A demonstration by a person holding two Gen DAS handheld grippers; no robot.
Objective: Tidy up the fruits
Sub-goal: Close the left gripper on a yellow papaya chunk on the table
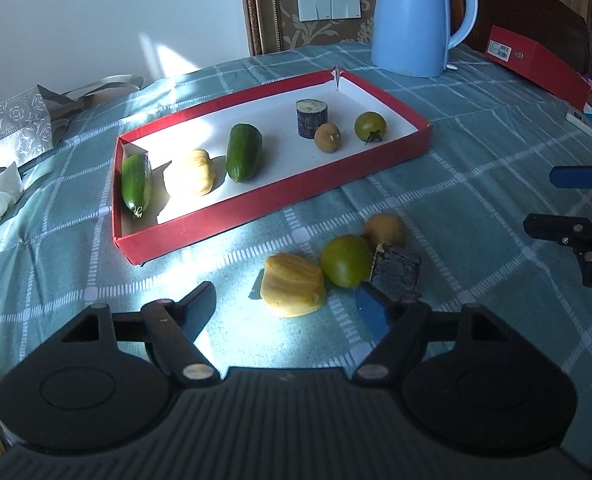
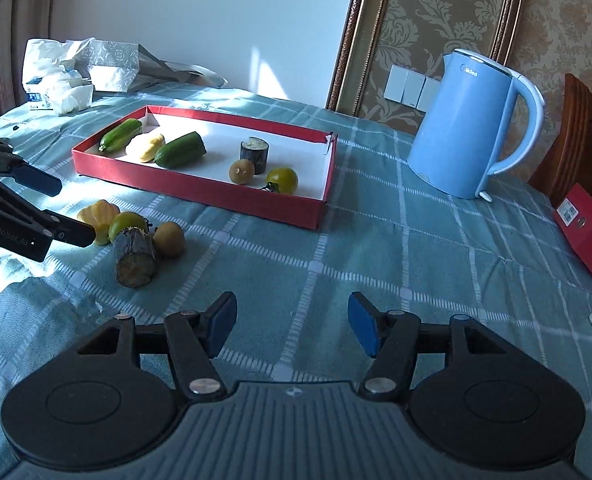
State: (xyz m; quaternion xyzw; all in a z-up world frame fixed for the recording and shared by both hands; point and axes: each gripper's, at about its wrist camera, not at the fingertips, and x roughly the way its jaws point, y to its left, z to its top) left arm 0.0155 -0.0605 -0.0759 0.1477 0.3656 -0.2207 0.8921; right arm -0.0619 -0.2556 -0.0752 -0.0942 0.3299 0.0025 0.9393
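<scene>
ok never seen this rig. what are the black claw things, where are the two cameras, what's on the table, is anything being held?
No robot arm here: a person carries a hand-held gripper in each hand, each with a fisheye camera looking along its two fingers. The left wrist view shows the left hand-held gripper at the bottom; the right wrist view shows the right hand-held gripper. Both are open and hold nothing.

On the checked tablecloth sits a red tray holding two cucumbers, a yellow fruit, a dark cut stalk piece, a small brown fruit and a green tomato. Outside it, in front of the left gripper, lie a yellow fruit, a green tomato, a brown fruit and a dark stalk piece. A blue kettle stands behind.
</scene>
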